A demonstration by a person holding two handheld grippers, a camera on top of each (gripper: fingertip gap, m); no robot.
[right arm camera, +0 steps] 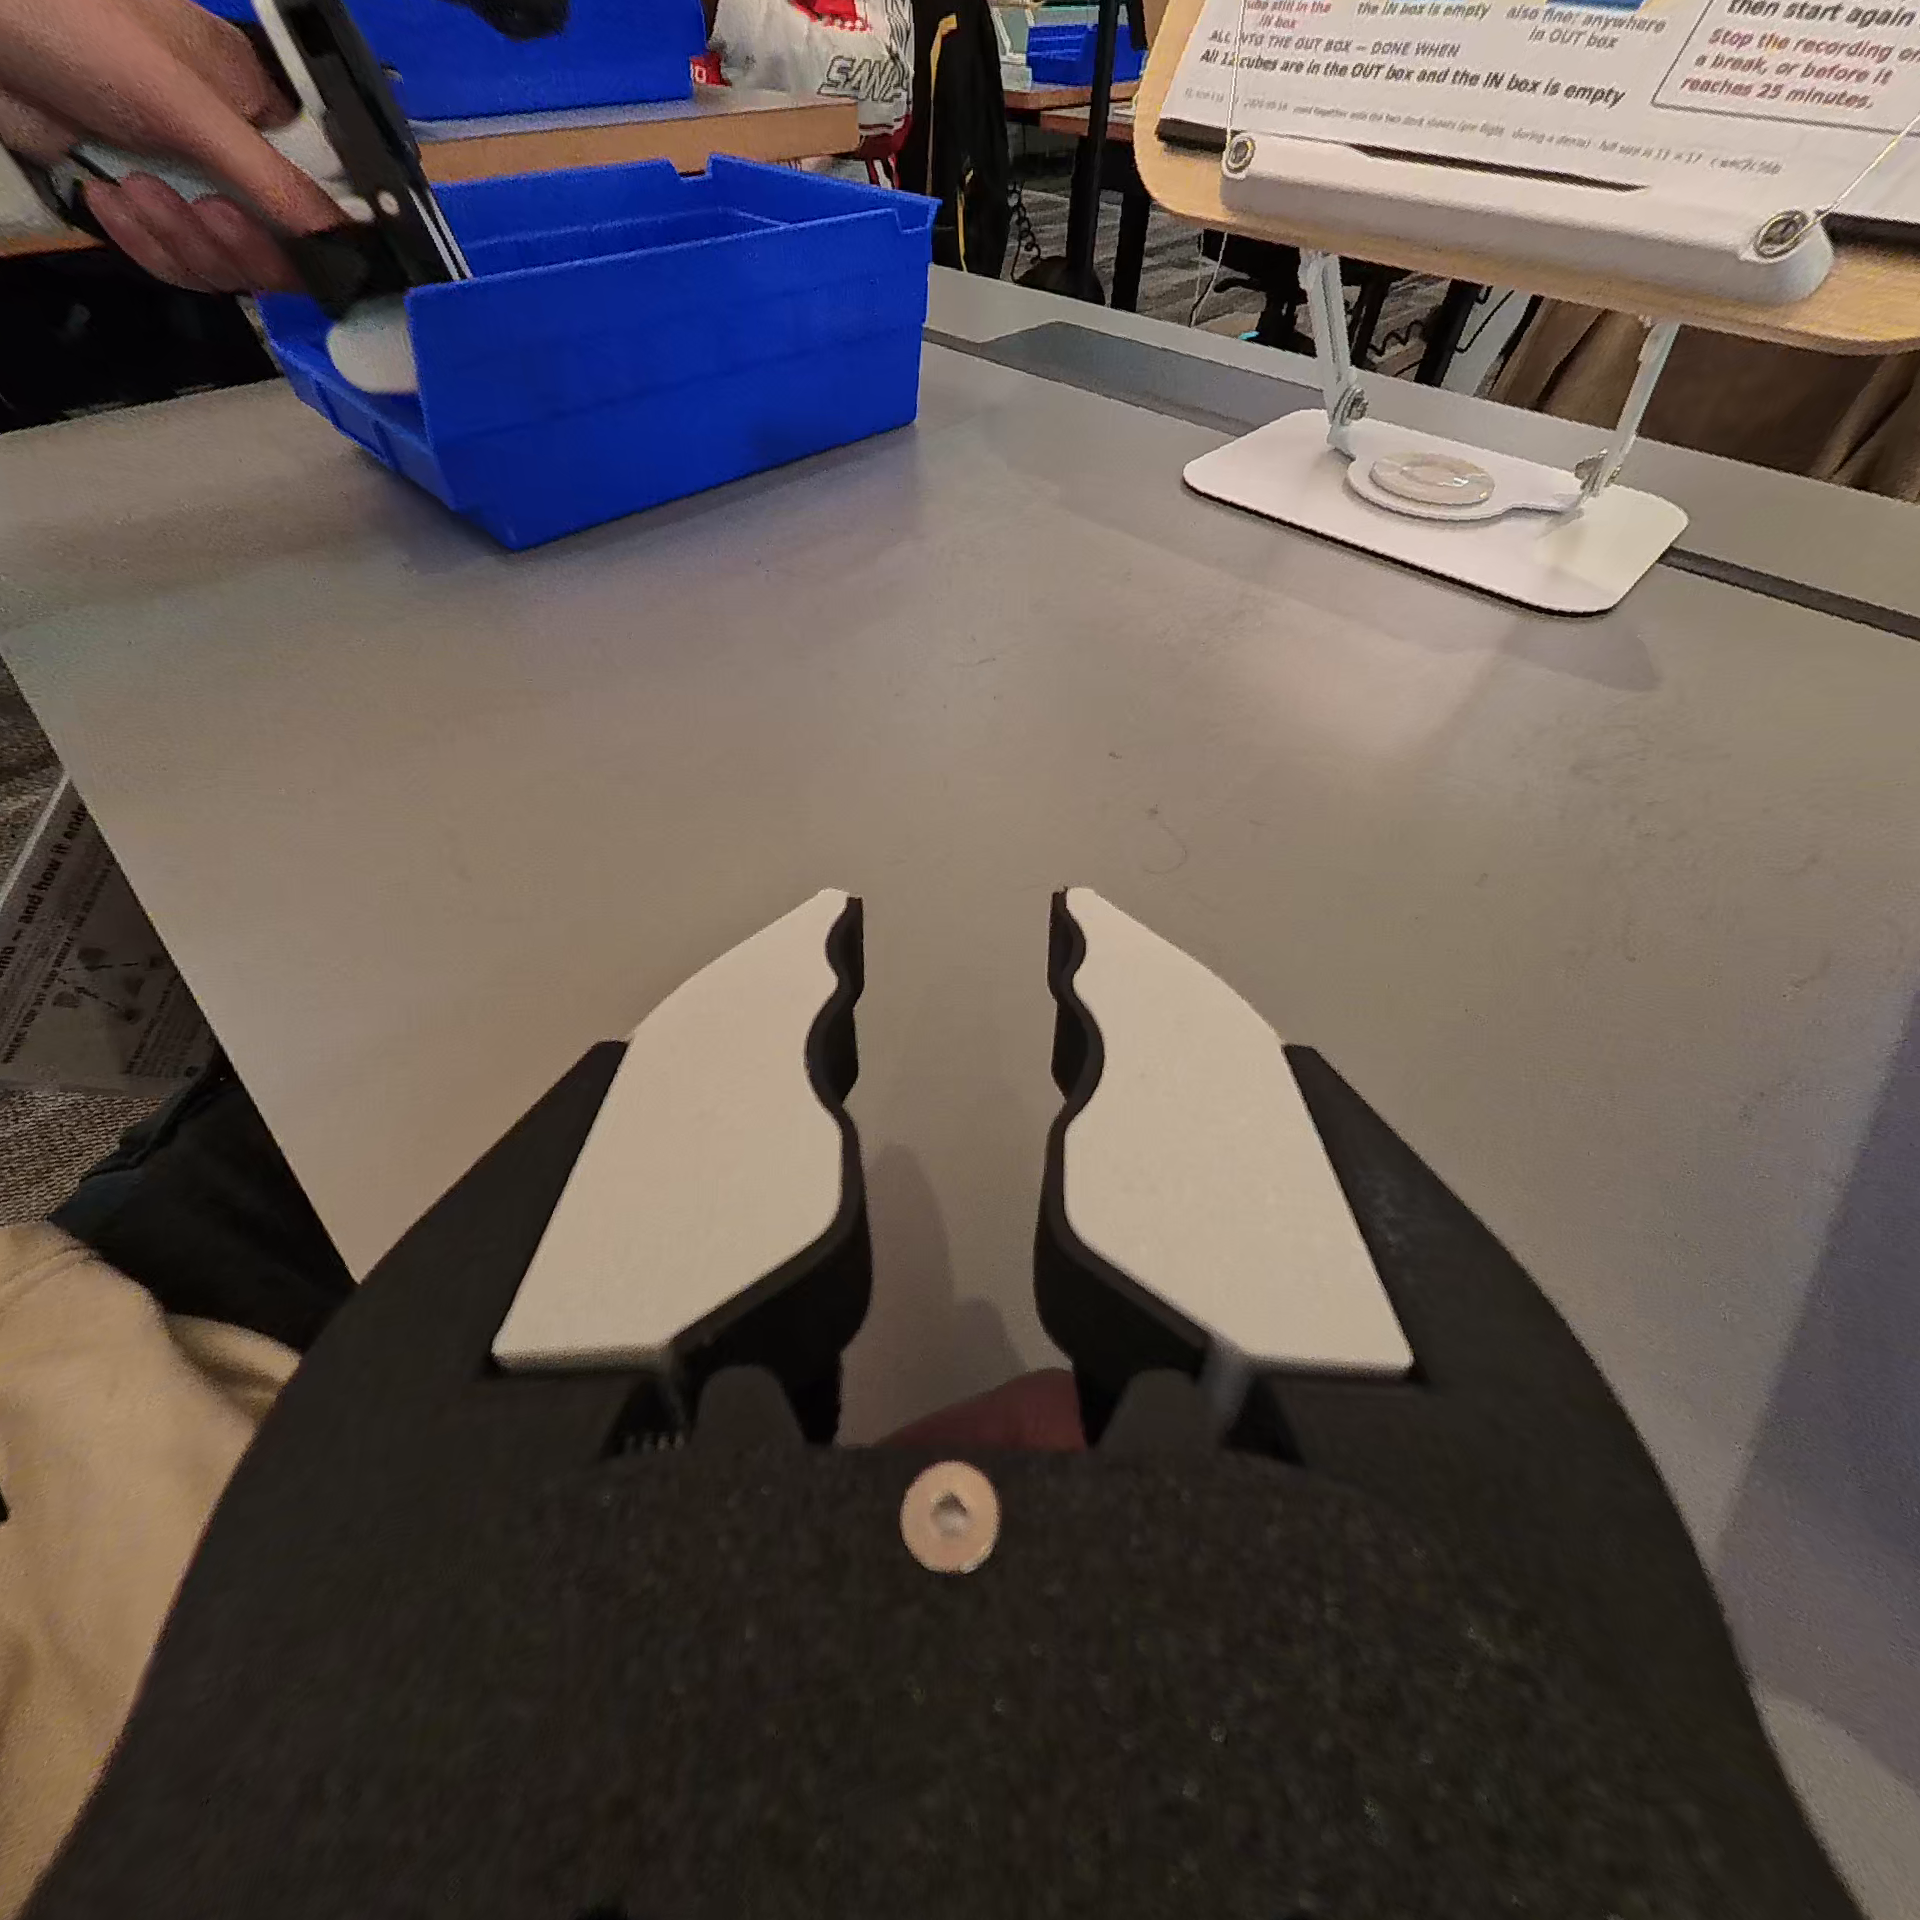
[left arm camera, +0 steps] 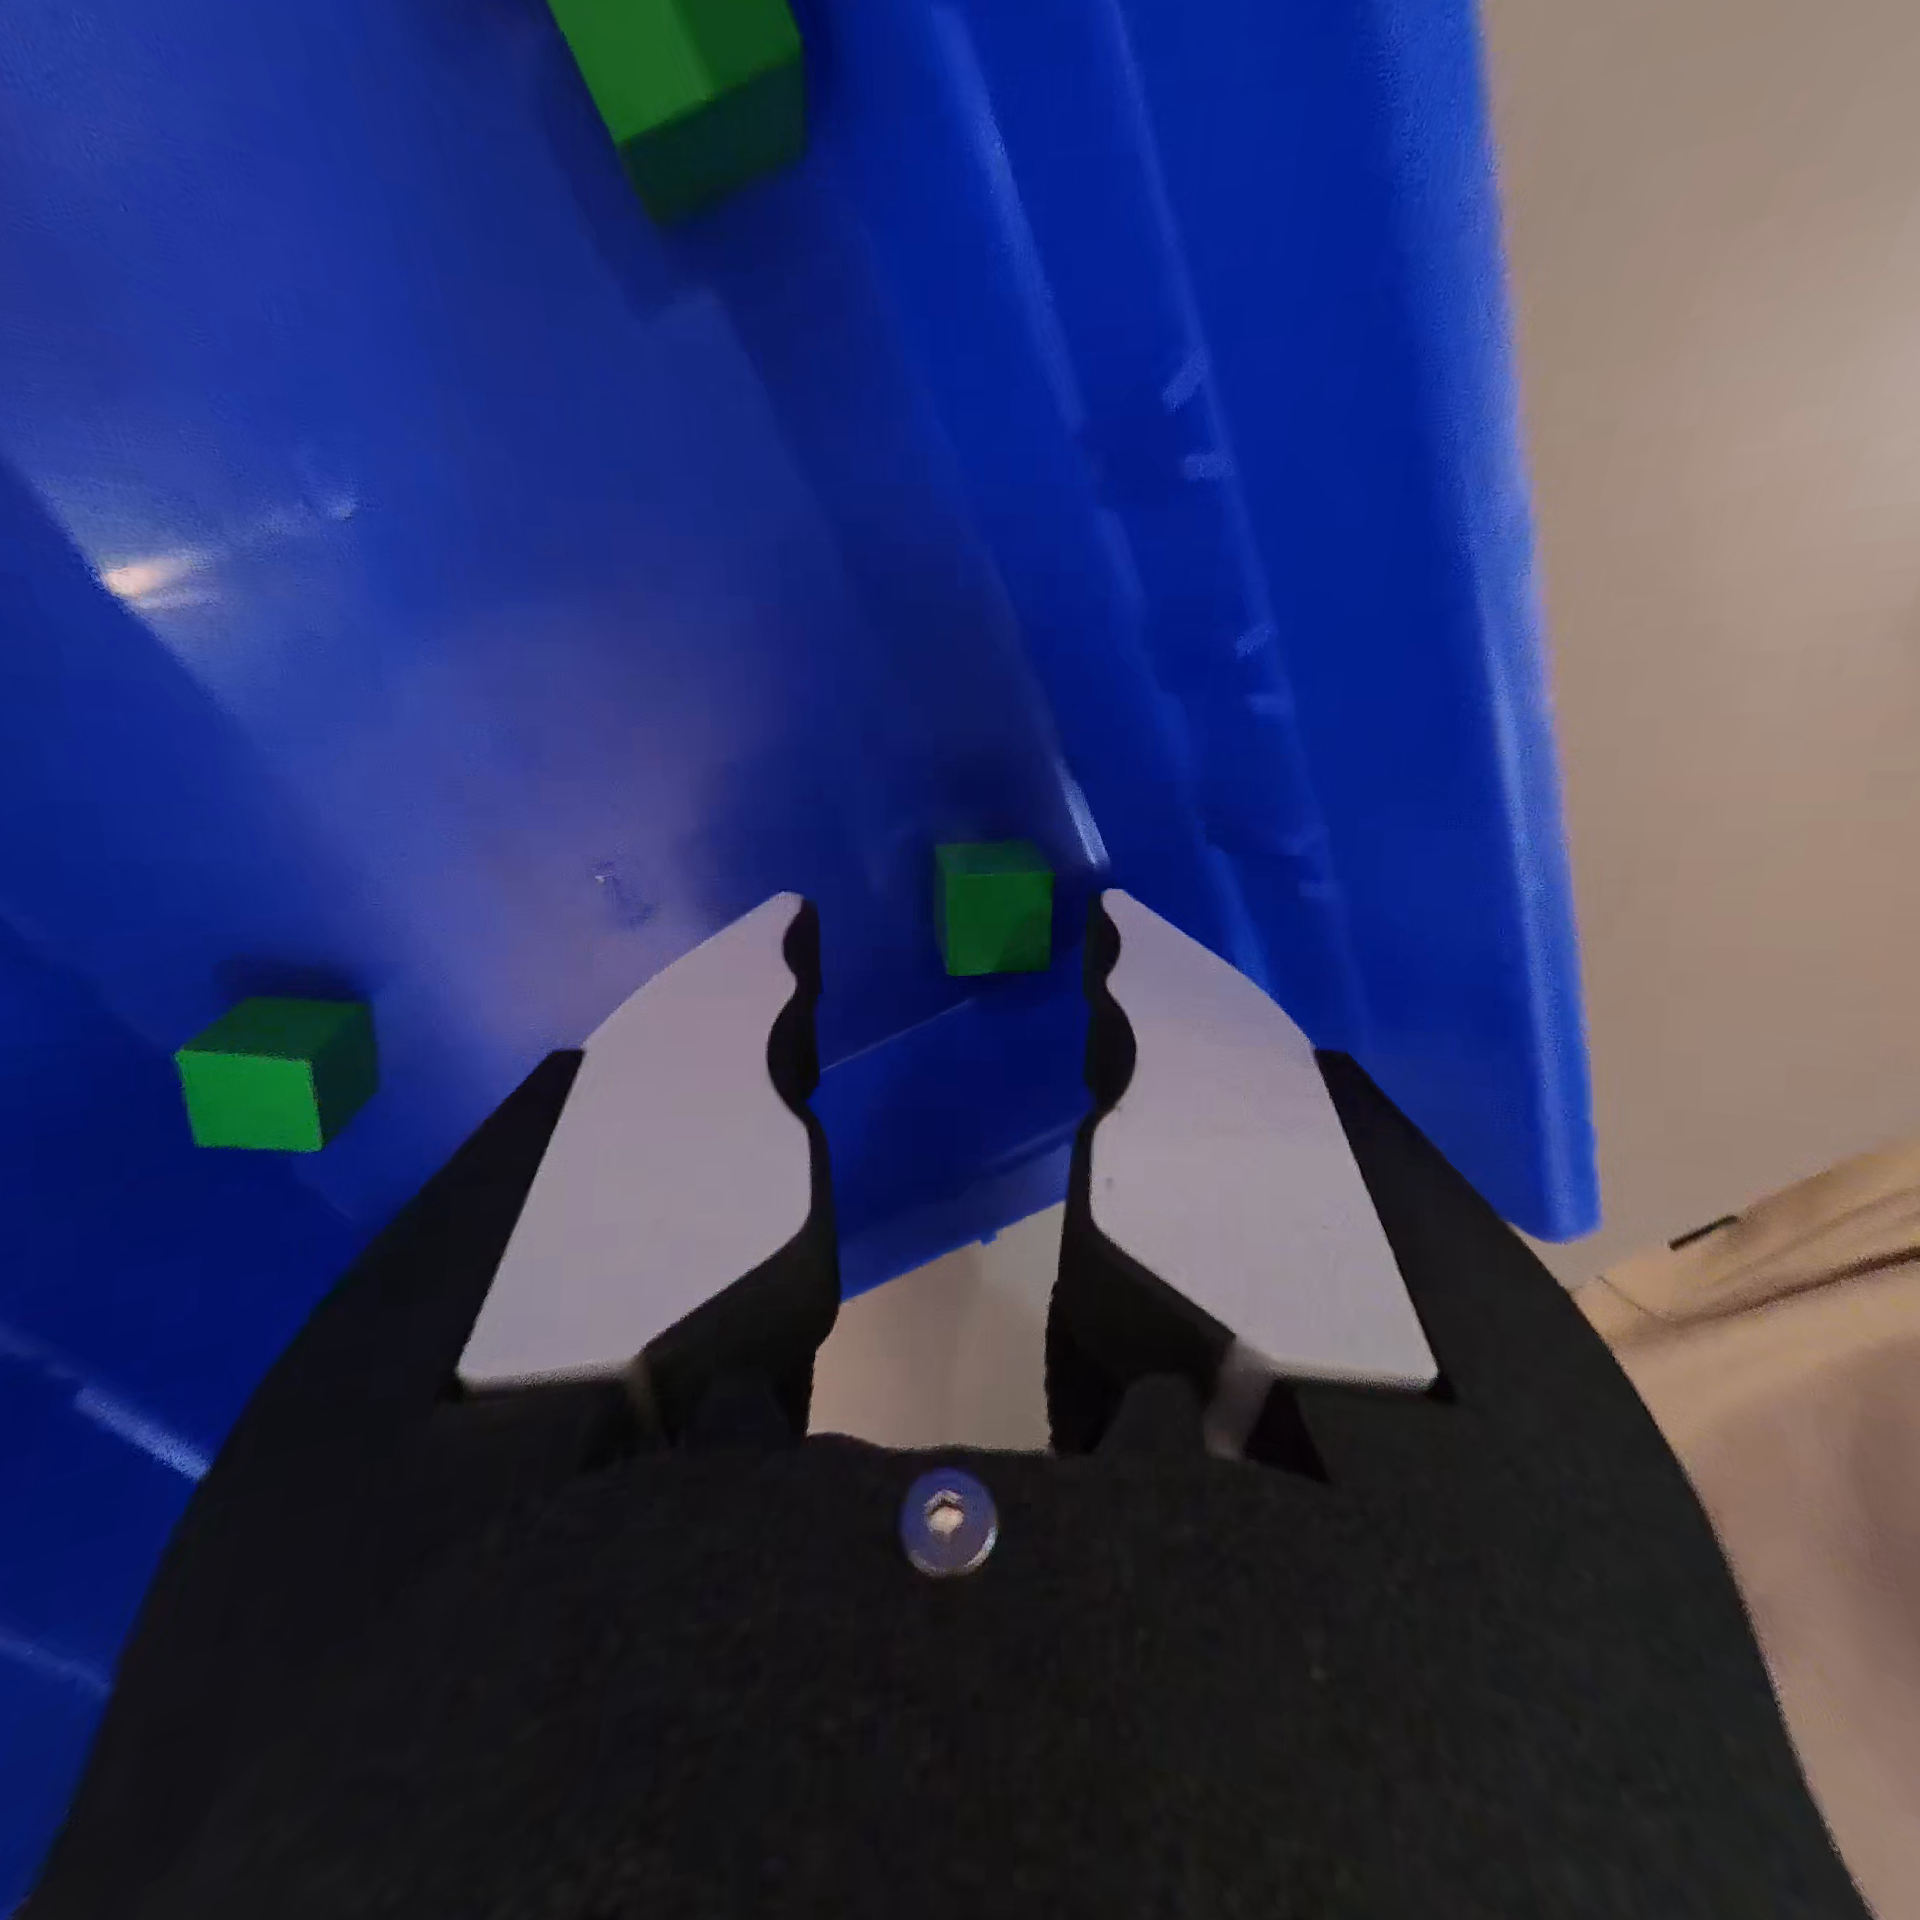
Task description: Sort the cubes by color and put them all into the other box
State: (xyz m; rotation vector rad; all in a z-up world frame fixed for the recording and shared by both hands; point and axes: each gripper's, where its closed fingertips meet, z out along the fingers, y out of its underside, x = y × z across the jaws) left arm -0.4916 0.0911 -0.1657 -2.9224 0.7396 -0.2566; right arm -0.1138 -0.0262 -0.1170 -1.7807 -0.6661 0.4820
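In the left wrist view my left gripper (left arm camera: 951, 914) is open and empty, reaching into a blue box (left arm camera: 520, 623). A small green cube (left arm camera: 992, 909) lies in the box's corner just beyond the fingertips, between their lines. A second green cube (left arm camera: 275, 1075) lies to the left and a third green cube (left arm camera: 691, 94) nearer the top edge. In the right wrist view my right gripper (right arm camera: 956, 914) is open and empty over the grey table (right arm camera: 1039, 707). The blue box (right arm camera: 644, 364) stands at the far left, with the left gripper (right arm camera: 374, 322) dipping over its near end.
A white stand (right arm camera: 1444, 499) carrying a board with a printed sheet (right arm camera: 1558, 94) is at the table's far right. Another blue box (right arm camera: 540, 57) sits on a table behind. The person's hand (right arm camera: 145, 135) holds the left gripper. The table's left edge runs near my right gripper. Tip to tip, the grippers are about 40 cm apart.
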